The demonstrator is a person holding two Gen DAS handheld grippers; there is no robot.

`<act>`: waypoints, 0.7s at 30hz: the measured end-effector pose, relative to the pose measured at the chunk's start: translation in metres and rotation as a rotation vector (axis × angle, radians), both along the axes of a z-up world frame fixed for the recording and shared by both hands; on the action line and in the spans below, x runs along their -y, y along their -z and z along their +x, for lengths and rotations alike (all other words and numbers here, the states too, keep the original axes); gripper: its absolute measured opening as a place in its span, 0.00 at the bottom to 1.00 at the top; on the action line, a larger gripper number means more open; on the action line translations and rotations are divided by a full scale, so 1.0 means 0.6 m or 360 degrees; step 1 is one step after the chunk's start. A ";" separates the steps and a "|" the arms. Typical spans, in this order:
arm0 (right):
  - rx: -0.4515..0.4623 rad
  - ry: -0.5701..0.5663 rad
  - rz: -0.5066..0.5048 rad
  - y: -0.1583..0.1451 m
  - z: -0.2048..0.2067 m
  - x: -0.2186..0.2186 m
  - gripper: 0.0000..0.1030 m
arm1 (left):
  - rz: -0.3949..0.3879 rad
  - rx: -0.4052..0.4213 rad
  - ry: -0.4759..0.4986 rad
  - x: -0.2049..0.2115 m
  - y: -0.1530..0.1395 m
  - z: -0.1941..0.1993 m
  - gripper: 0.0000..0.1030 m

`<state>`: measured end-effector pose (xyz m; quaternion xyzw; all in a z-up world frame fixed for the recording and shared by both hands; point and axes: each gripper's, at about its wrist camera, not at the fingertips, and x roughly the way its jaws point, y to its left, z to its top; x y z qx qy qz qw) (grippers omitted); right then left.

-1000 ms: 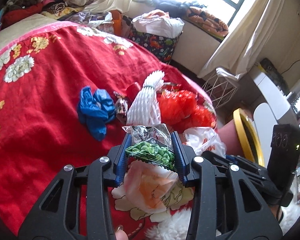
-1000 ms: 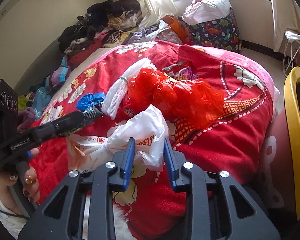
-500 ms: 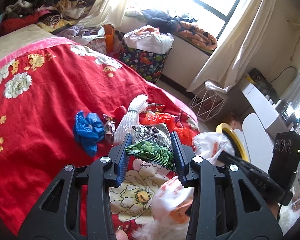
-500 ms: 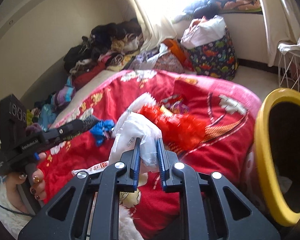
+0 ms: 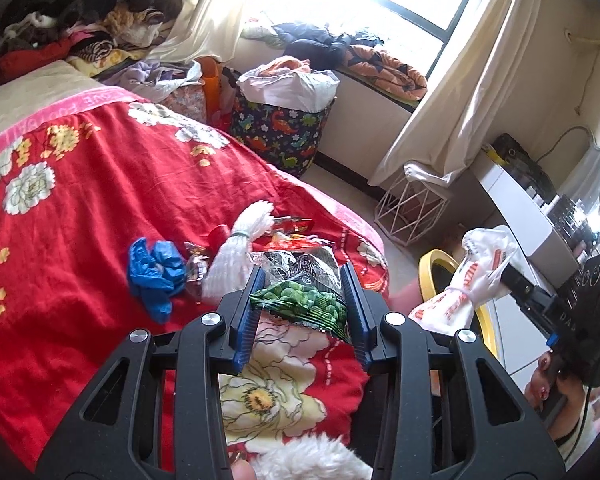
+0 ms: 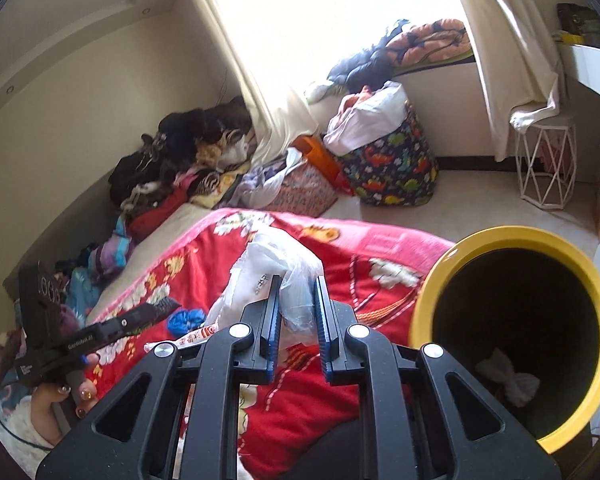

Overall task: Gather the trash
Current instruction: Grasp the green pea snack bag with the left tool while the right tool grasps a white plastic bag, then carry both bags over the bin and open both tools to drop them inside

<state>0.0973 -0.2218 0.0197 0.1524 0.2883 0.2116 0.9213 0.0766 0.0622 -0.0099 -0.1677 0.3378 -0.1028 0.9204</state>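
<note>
Two pieces of trash in my claws. My left claw (image 5: 303, 307) is clamped on a green snack wrapper (image 5: 302, 295), its crinkled clear-and-black top standing up between the blue fingers (image 5: 249, 320), held above the red floral blanket (image 5: 92, 216). My right claw (image 6: 296, 322) pinches a white plastic bag (image 6: 278, 270) with red print; the bag bunches above the fingers and a tail of it hangs below to the left. In the left wrist view that same bag (image 5: 466, 280) hangs in the air beyond the bed's edge, in front of the yellow rim of the bin (image 5: 432, 264).

The bin (image 6: 432, 288) sits just right of my right claw: yellow rim, dark inside, with a crumpled white piece (image 6: 510, 380) lying at the bottom. The bag is beside the opening, not over it.

More trash lies on the blanket ahead of my left claw: a crumpled blue glove (image 5: 156, 274), a white foam net sleeve (image 5: 236, 260) just right of it, a small shiny wrapper (image 5: 196, 262) between them, and red plastic (image 5: 300, 226) past the net.

Farther out: a dinosaur-print hamper (image 5: 284, 132) stuffed with cloth on the floor, a white wire stool (image 5: 410, 212) near the curtain (image 5: 452, 92), and a heap of clothes (image 5: 72, 20) at the bed's far end.
</note>
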 end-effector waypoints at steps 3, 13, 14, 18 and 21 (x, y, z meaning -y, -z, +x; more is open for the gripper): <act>0.0023 0.0041 0.0020 -0.009 -0.004 0.021 0.15 | 0.0024 0.0014 0.0037 0.020 -0.008 0.002 0.30; 0.0073 0.0186 0.0044 -0.023 -0.019 0.085 0.15 | 0.0072 0.0053 0.0145 0.079 -0.022 0.003 0.31; 0.0074 0.0200 0.0043 -0.023 -0.019 0.089 0.15 | 0.0076 0.0055 0.0153 0.084 -0.023 0.003 0.31; 0.0076 0.0258 0.0049 -0.024 -0.019 0.115 0.15 | 0.0090 0.0060 0.0198 0.109 -0.025 0.004 0.30; 0.0081 0.0297 0.0052 -0.025 -0.021 0.132 0.15 | 0.0096 0.0065 0.0226 0.124 -0.026 0.005 0.30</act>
